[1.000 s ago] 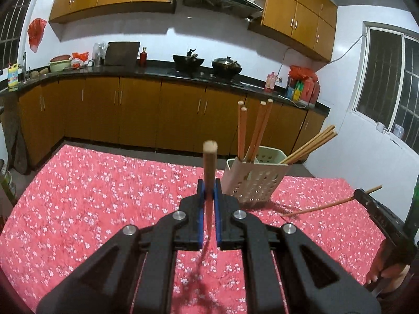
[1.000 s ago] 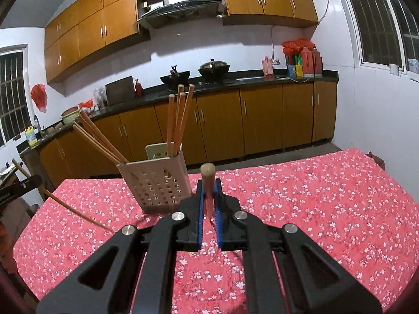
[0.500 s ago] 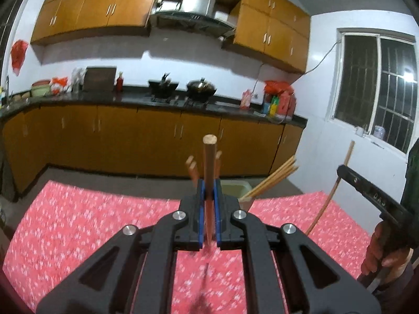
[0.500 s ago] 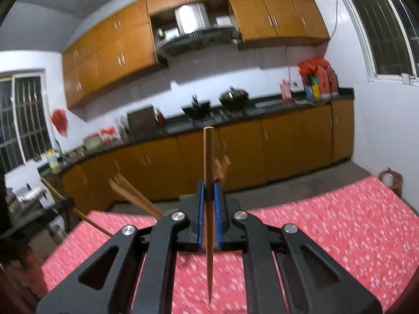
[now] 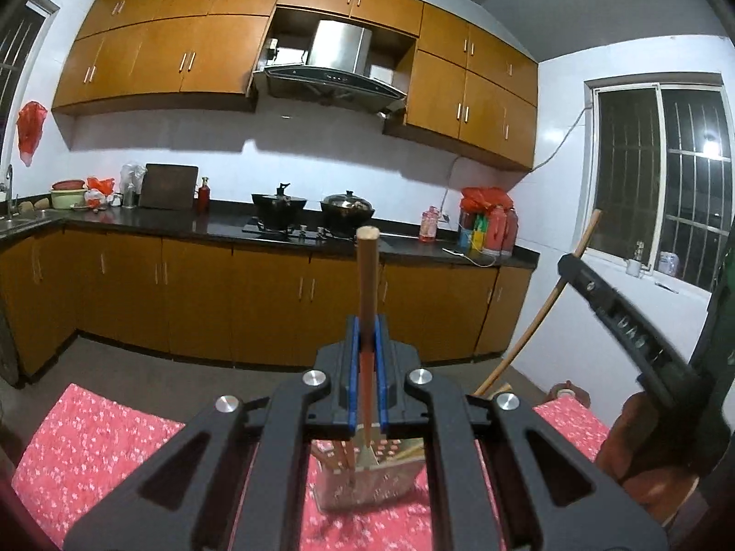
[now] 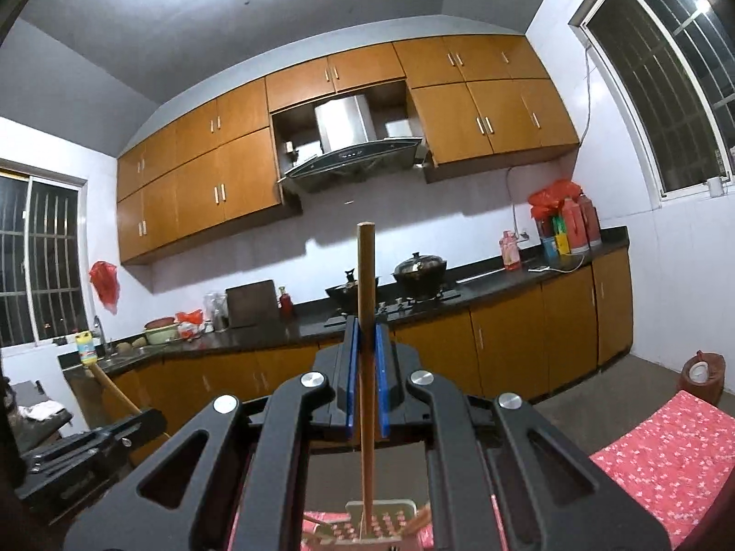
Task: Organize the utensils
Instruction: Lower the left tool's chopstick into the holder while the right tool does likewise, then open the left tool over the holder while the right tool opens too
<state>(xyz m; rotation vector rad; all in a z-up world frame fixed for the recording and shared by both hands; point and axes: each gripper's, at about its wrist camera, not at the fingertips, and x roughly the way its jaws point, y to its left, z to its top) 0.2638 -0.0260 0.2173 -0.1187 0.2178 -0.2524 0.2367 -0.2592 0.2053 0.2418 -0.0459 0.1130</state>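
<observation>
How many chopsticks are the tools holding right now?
2. One chopstick stands clamped in the left tool, a second chopstick in the right tool. More sit in the holder below, mostly hidden.

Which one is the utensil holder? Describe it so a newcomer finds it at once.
Start at the red floral tablecloth in the left wrist view. Just beyond the left gripper, which is clamped on a chopstick, stands the holder. It is the only pale perforated plastic box there, with chopsticks standing inside.

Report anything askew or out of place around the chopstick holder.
Nothing stands out. The left gripper and right gripper each clamp one chopstick upright above the holder, which stands upright on the tablecloth.
</observation>
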